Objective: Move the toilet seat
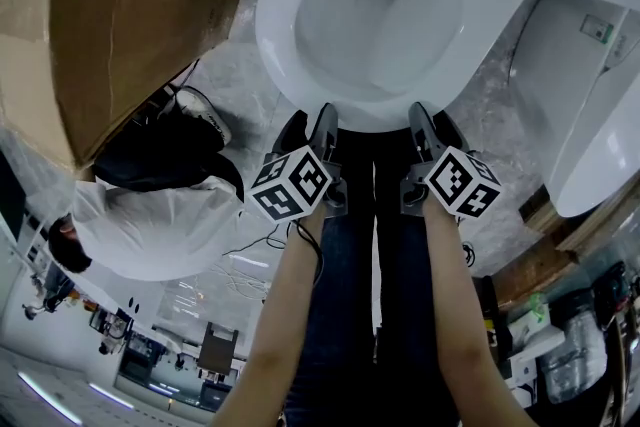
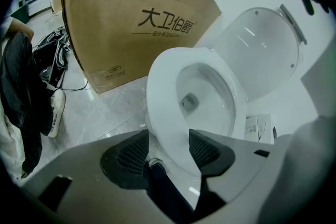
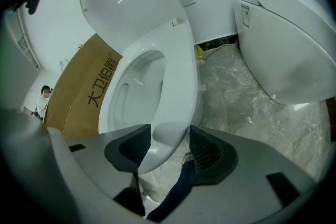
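Head view looks steeply down on the toilet seat (image 1: 283, 55), which lies flat on the bowl. The left gripper (image 1: 310, 123) and right gripper (image 1: 435, 125) sit side by side at its front lip, just either side of the centre line. That placement makes sense as the spot farthest from the hinge, where a lift is easiest and a pair of holds keeps the seat level. The lid (image 2: 262, 55) stands raised against the wall, so nothing blocks the seat from swinging up. In the left gripper view the jaws are released, wide apart, with the front rim showing in the gap. The right gripper view shows the same: pads apart astride the rim, though a light brush against one pad cannot be ruled out.
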